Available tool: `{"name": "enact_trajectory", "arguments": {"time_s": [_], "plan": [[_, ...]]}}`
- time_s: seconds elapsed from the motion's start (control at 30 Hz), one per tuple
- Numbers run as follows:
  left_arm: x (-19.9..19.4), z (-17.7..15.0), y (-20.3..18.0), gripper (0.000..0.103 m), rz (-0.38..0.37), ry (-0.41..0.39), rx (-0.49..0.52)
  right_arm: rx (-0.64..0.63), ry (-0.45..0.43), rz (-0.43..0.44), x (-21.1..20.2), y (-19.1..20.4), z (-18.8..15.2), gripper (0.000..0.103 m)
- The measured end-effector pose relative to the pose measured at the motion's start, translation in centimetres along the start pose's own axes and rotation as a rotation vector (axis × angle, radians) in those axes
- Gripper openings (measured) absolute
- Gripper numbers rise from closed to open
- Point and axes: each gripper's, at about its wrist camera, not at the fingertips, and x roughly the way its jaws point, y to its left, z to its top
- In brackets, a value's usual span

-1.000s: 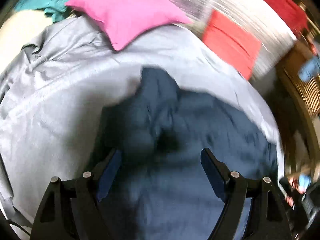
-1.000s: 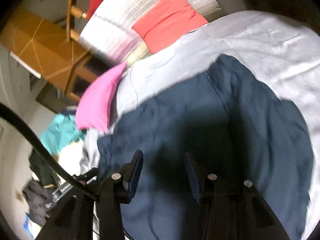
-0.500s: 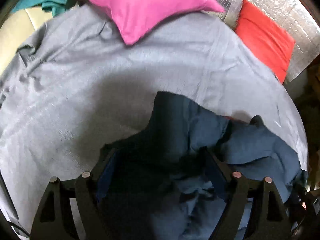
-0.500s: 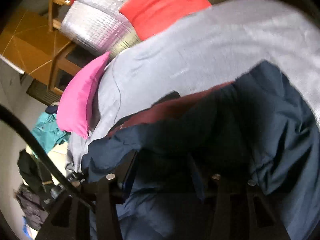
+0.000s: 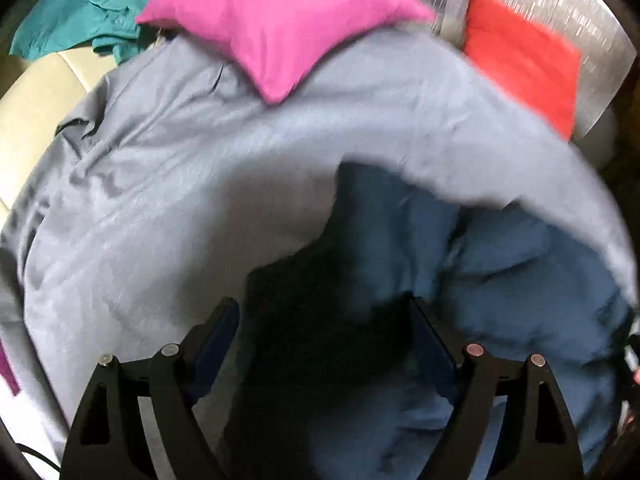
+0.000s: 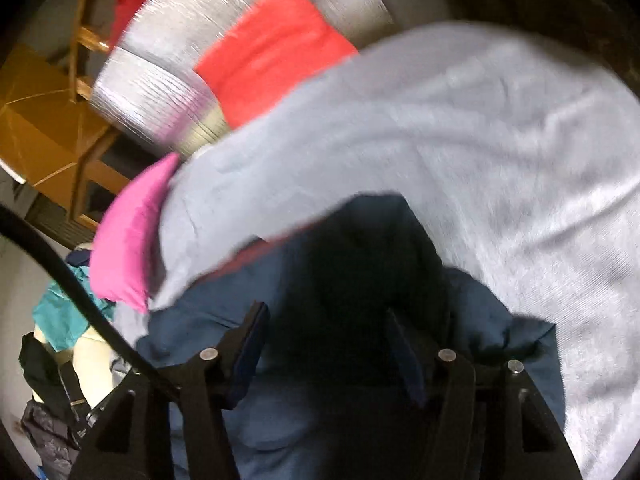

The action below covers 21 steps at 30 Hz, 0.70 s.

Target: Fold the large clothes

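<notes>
- Garment: dark blue clothing (image 5: 500, 280) lies bunched on the grey bedsheet (image 5: 180, 200), filling the lower centre and lower right of my left view and the lower centre of my right view (image 6: 320, 288).
- My left gripper (image 5: 324, 320): jaws spread, cloth lying between and beneath them; no pinch visible.
- My right gripper (image 6: 324, 328): jaws spread over a dark mound of the fabric; whether either finger touches cloth, I cannot tell.
- Surroundings: pink pillow (image 5: 280, 20) at top centre of the left view, red cushion (image 5: 528, 56) upper right, teal garment (image 5: 80, 12) upper left.
- Fold status, in my judgement: incomplete; the cloth is heaped, with a reddish lining (image 6: 256, 252) showing at its far edge.
- Risk: closing on the heap could catch several layers, dragging the bundle instead of one edge.
- Risk: a low pinch could seize the bedsheet along with the garment.
- Risk: motion blur makes edges hard to locate.
</notes>
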Motion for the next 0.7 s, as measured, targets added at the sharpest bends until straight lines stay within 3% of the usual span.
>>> {"name": "enact_trajectory", "arguments": {"time_s": [0.13,0.4,0.53,0.7], "plan": [[-0.3,-0.4,0.4,0.085,-0.021,-0.010,-0.010,-0.014,-0.012,-0.037,0.5,0.8,-0.2,0.061],[-5.7,-3.2,-1.2,0.085,0.015,-0.227,0.156,-0.105,-0.049,-0.015,-3.3,3.7,-2.6,0.061],[-8.0,-5.1,-1.8,0.085,0.022,-0.308,0.217,-0.152,-0.006,-0.016,-3.7,4.4,-4.8,0.061],[-9.4,-6.2,-2.2,0.085,0.020,-0.371,0.250,-0.222,0.063,-0.100,-1.1,5.0,-6.4,0.061]]}}
